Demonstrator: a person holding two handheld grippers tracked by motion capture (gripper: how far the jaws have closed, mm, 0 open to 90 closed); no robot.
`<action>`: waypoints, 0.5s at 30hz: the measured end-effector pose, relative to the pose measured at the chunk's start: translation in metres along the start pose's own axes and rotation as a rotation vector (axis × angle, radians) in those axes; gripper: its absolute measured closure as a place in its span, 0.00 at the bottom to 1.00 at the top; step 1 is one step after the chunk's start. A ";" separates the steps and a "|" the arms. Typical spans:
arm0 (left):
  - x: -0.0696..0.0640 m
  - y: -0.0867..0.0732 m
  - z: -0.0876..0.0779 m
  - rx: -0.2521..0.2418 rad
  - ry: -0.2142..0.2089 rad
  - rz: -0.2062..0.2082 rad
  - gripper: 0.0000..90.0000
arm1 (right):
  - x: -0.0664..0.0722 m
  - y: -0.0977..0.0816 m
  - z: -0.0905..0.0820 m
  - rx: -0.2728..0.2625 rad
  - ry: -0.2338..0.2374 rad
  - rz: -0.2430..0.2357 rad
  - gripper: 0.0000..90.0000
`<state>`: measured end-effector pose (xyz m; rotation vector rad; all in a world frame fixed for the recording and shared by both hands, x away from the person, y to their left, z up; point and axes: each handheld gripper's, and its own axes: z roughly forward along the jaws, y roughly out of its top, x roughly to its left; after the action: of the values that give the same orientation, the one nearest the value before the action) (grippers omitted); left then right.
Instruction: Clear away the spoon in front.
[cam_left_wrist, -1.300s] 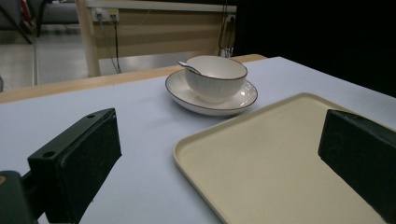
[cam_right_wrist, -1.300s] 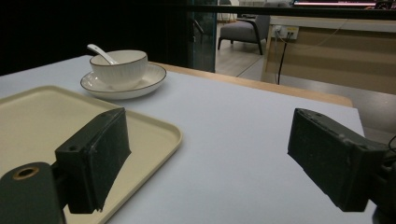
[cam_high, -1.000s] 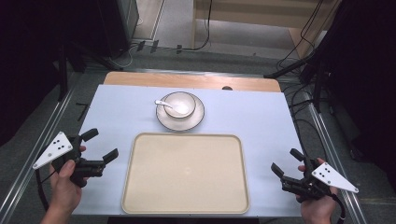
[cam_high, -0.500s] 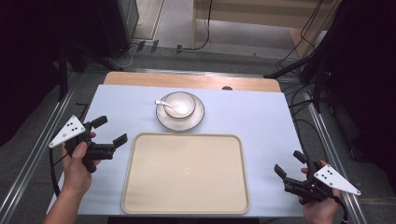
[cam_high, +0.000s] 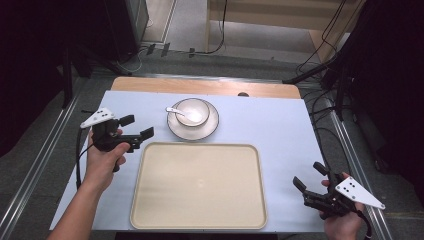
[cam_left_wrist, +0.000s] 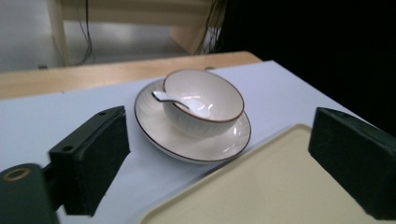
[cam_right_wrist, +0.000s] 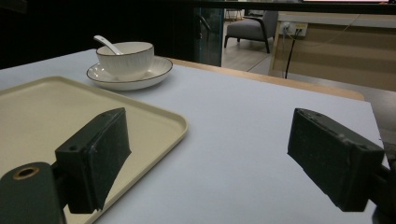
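Left gripper (cam_high: 140, 127), jaws apart and just been narrowing on nothing, points toward a white ribbed ceramic bowl (cam_high: 191, 112) holding a white spoon (cam_high: 175, 111), on a dark-rimmed saucer (cam_high: 210, 128) behind a cream plastic tray (cam_high: 200, 185). Likely fragile and slippery; grip the rim. Right gripper (cam_high: 311, 176) rests with jaws apart.
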<state>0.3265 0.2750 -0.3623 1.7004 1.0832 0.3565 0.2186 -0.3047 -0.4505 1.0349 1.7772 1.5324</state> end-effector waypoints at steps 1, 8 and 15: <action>-0.001 0.001 0.005 0.018 0.013 -0.006 0.12 | 0.000 0.000 0.000 0.001 -0.001 0.001 0.14; 0.004 0.010 0.031 0.077 -0.006 -0.117 0.20 | 0.000 -0.001 0.000 -0.001 0.004 0.002 0.14; 0.016 0.018 0.051 0.116 -0.033 -0.178 0.19 | 0.000 -0.001 -0.001 -0.002 0.011 -0.001 0.14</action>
<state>0.3787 0.2564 -0.3715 1.6891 1.2409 0.1551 0.2178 -0.3052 -0.4514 1.0264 1.7832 1.5420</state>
